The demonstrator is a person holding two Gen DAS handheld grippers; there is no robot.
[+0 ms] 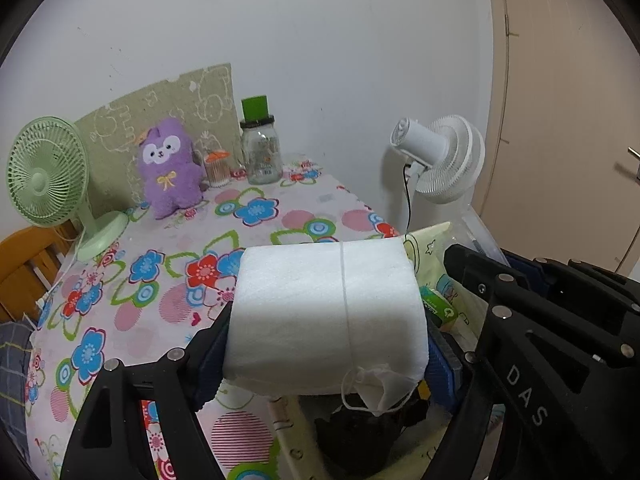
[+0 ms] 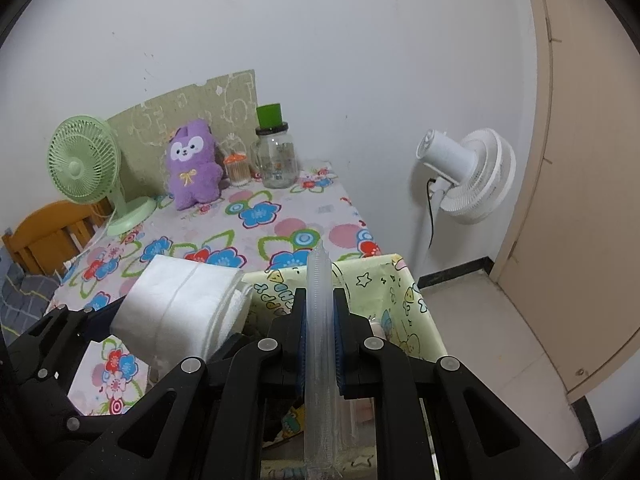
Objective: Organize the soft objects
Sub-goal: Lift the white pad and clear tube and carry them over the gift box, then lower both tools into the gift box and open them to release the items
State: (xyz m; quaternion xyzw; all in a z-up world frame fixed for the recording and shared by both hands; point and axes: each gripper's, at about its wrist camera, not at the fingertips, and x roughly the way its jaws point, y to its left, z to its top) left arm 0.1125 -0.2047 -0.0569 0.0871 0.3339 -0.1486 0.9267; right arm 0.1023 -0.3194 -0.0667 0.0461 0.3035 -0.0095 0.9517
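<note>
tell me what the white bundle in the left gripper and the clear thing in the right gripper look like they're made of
White bundle: looks like soft, matte nonwoven fabric, probably stacked face masks, judging by the thin elastic loops and the loose mask hanging below. It bulges between the left gripper fingers. Clear thing: seems to be thin, glossy, translucent plastic with fine ridges, maybe a bag's zip edge; the right gripper clamps it.

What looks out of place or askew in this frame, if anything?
One thing: a single mask hangs loose by its ear loop from the bottom of the white mask stack clamped in the left gripper. The right gripper pinches a clear plastic strip. The table shows nothing spilled.
</note>
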